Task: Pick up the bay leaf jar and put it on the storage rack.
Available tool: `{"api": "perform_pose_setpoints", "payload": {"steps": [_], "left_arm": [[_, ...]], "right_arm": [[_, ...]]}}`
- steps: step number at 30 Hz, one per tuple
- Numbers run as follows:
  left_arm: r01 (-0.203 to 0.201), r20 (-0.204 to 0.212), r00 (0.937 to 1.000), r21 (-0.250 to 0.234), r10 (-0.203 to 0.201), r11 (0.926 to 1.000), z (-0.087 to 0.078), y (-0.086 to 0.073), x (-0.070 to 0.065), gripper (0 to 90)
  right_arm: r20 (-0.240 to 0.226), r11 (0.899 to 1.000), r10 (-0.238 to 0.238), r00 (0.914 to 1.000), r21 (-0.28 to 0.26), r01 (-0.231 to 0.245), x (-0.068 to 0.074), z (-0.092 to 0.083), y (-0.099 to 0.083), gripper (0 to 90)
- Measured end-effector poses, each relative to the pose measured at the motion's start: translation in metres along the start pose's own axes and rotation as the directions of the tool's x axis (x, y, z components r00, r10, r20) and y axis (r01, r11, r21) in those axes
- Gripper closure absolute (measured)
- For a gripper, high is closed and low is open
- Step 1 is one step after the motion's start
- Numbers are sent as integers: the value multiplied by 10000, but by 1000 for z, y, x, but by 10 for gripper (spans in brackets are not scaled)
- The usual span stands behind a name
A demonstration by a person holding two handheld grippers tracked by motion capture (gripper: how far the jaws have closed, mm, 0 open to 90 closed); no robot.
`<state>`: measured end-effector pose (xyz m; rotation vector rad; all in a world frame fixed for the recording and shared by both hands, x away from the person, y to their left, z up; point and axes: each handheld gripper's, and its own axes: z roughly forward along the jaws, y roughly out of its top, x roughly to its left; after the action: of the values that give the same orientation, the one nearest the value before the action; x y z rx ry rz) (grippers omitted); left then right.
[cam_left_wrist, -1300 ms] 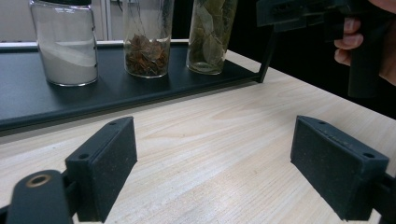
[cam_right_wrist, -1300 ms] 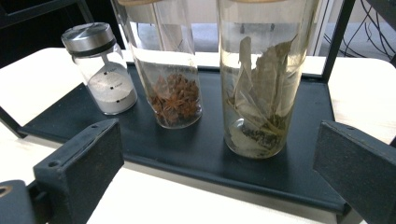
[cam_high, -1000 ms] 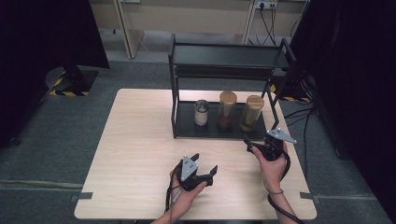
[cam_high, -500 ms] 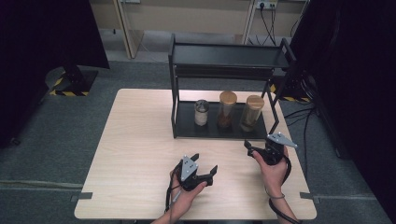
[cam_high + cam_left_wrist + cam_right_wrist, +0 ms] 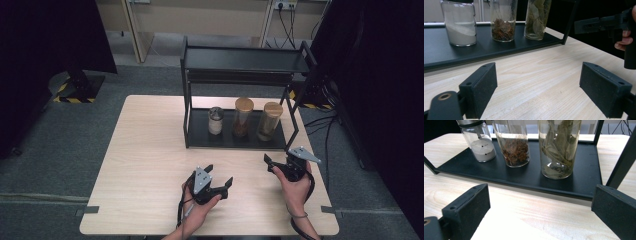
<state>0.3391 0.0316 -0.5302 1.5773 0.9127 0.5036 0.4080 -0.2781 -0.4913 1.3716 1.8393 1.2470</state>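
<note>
Holding both tools open and empty above the worktop: my right tool faces the bay-leaf jar on the rack's lower shelf; left tool beside it

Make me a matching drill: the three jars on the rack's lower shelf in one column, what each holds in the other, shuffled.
Jars, as they stand in the high view:
1. left jar
2. middle jar
3. right jar

Contents:
A. pale green dried leaves
B. white powder
C. reddish-brown spice pieces

Pairs: 1-B, 2-C, 3-A. All three stand upright on the rack's lower shelf.
</note>
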Motion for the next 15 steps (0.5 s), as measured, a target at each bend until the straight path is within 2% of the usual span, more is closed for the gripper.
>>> {"api": "perform_pose_setpoints", "payload": {"steps": [15], "left_arm": [[24,-8,10000,-3,-24,10000,0,0,0,142]], "right_arm": [[-18,10000,-14,10000,91,14,-5,-7,-10,23]]}}
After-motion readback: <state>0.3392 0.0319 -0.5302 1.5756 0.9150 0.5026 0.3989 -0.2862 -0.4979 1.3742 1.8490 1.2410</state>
